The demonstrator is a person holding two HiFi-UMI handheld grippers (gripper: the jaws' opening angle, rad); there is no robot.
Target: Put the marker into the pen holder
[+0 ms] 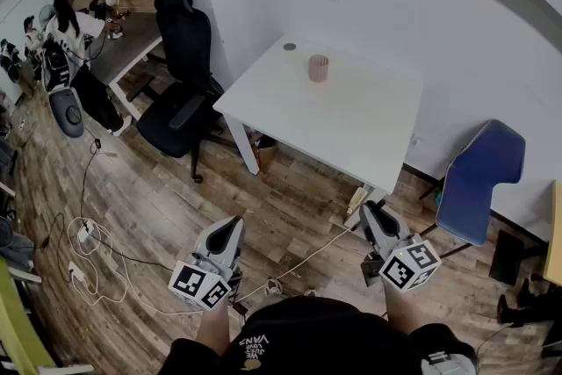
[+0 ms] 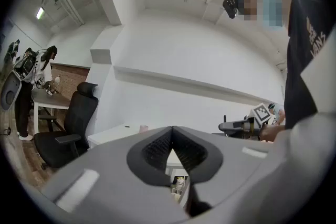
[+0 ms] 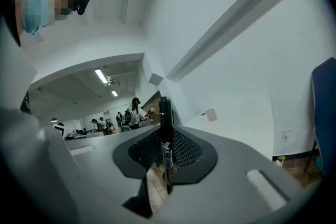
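Observation:
In the right gripper view a black marker [image 3: 166,136] stands upright between the jaws of my right gripper [image 3: 167,150], which is shut on it. The pink pen holder [image 1: 318,68] stands on the white table [image 1: 351,123] towards its far side, well ahead of both grippers; it also shows small in the right gripper view as the pen holder [image 3: 211,114]. My right gripper [image 1: 376,213] hovers over the floor near the table's front corner. My left gripper [image 1: 230,229] is held beside it to the left, and in its own view the left gripper [image 2: 171,129] is shut with nothing in it.
A small dark disc [image 1: 290,46] lies on the table's far left corner. A black office chair [image 1: 180,92] stands left of the table and a blue chair [image 1: 479,180] to its right. Cables [image 1: 97,250] trail over the wooden floor. A person [image 1: 66,26] sits at a far desk.

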